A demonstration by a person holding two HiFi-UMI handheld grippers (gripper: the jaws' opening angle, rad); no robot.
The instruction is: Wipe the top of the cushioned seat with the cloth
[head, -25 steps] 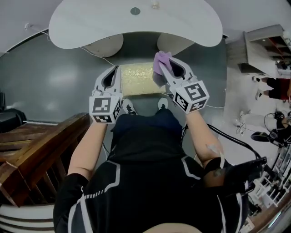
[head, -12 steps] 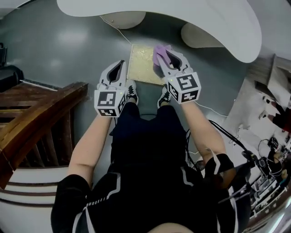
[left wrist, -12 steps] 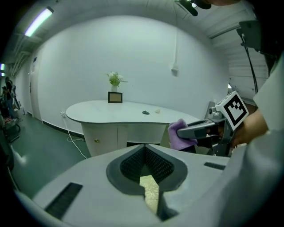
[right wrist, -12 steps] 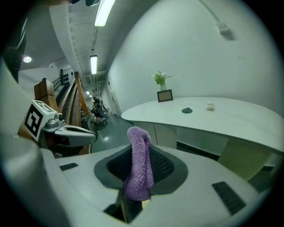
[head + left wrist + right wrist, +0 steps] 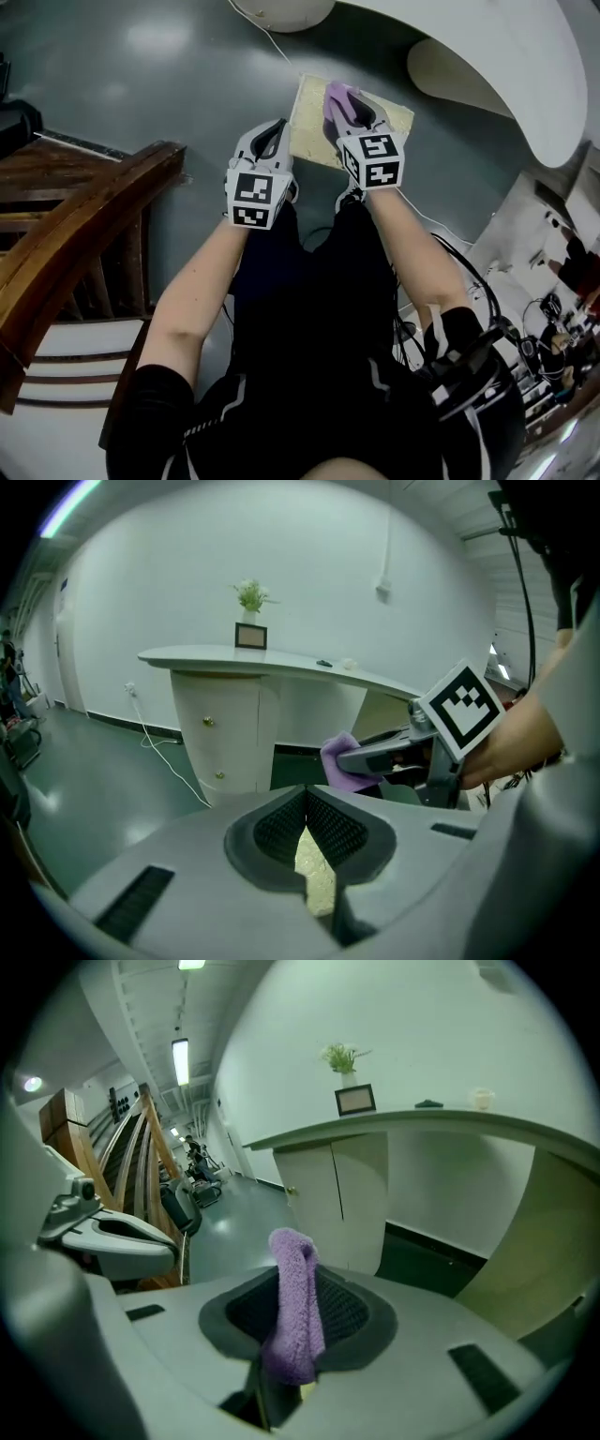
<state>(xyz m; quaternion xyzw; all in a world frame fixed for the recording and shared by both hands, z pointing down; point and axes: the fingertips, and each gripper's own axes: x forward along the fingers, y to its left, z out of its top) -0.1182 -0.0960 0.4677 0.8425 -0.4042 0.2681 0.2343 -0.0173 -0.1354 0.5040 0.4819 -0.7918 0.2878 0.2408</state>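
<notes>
A square seat with a pale yellow patterned cushion [image 5: 314, 127] stands on the grey floor ahead of me. My right gripper [image 5: 339, 111] hovers over the cushion's middle, shut on a purple cloth [image 5: 335, 96] that pokes out past its tips. In the right gripper view the cloth [image 5: 295, 1312] is pinched upright between the jaws. My left gripper [image 5: 275, 136] sits at the cushion's left edge, shut and holding nothing. A sliver of yellow cushion [image 5: 313, 872] shows through its closed jaws, and the cloth [image 5: 339, 758] appears to the right.
A white curved counter [image 5: 487, 66] on rounded pedestals [image 5: 286, 11] arcs beyond the seat. A wooden stair rail [image 5: 80, 225] runs along my left. A white cable [image 5: 267, 37] trails on the floor. Equipment and cables [image 5: 553, 319] lie at the right.
The head view has swung down and right, so the seat sits higher and further right in frame. Both grippers stay by the cushion; the right one still holds the cloth.
</notes>
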